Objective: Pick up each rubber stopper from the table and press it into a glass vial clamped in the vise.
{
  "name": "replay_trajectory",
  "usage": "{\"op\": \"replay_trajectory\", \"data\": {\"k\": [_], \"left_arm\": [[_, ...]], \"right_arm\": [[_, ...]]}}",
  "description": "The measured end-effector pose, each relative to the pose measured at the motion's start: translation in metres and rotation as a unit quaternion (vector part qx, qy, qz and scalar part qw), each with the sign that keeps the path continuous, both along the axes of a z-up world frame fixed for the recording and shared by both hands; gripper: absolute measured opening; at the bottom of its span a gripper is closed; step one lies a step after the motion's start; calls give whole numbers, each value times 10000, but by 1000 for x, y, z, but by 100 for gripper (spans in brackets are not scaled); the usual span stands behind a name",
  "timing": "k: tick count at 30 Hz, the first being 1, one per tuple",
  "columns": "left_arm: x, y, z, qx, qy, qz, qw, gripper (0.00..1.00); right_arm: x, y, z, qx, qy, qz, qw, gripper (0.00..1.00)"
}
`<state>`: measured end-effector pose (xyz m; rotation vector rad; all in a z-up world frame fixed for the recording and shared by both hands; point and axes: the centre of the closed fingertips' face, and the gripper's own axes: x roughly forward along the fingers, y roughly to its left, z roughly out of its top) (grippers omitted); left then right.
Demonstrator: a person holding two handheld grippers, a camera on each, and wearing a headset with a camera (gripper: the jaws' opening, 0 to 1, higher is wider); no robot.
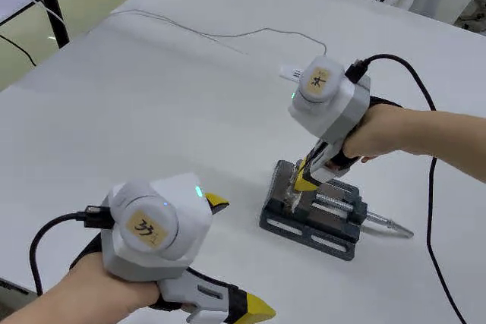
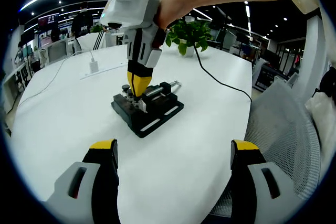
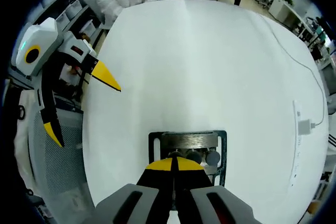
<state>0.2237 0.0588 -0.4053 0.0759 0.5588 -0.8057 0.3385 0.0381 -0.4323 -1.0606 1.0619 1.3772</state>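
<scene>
Nearest us our left tool (image 1: 237, 257) gapes idle, while our right tool (image 1: 304, 180), jaws together, points down onto the vials (image 3: 211, 157) in the vise (image 1: 313, 227).

Vise (image 1: 311, 221) on table (image 1: 152, 111), vials (image 3: 211, 157) seemingly in it; right claw (image 1: 305, 180) above.

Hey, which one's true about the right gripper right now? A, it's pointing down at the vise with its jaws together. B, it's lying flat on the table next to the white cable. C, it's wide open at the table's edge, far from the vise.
A: the right gripper points down onto the vise, and in the right gripper view its yellow tips meet with no gap just above the vise.
</scene>
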Motion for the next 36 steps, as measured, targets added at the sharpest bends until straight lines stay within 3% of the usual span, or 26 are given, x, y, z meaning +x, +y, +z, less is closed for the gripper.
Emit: {"op": "replay_trajectory", "data": {"k": [6, 12, 15, 18, 21, 23, 26, 27, 30, 32, 36], "left_arm": [[5, 0, 7, 73, -76, 69, 9999, 88], [7, -1, 13, 131, -152, 124, 9997, 88], [8, 2, 13, 164, -169, 174, 9996, 89], [8, 4, 15, 170, -188, 232, 9994, 89], [7, 6, 14, 190, -169, 254, 9994, 89], [5, 7, 13, 198, -158, 252, 9994, 89], [3, 8, 12, 232, -136, 242, 9993, 89], [3, 8, 12, 234, -130, 241, 9993, 89], [2, 9, 12, 225, -126, 259, 9993, 89], [3, 10, 12, 226, -127, 271, 9993, 89], [4, 13, 12, 215, -126, 304, 9992, 89]], "right_arm": [[1, -1, 1, 40, 85, -359, 9993, 0], [1, -1, 2, 513, 165, -905, 9944, 0], [0, 0, 2, 946, 88, -1087, 9895, 0], [-1, -1, 3, 1424, 52, -1418, 9796, 0], [-1, -1, 4, 1718, -21, -1591, 9722, 0], [-3, -3, 4, 1815, -67, -1730, 9680, 0], [-9, -8, 3, 1832, -165, -1685, 9684, 0], [-10, -6, 5, 1968, -172, -1688, 9656, 3], [-16, -17, 3, 1872, -285, -1592, 9689, 11], [-20, -23, 4, 1968, -346, -1621, 9663, 16], [-27, -34, 9, 2277, -356, -1832, 9557, 31]]}}
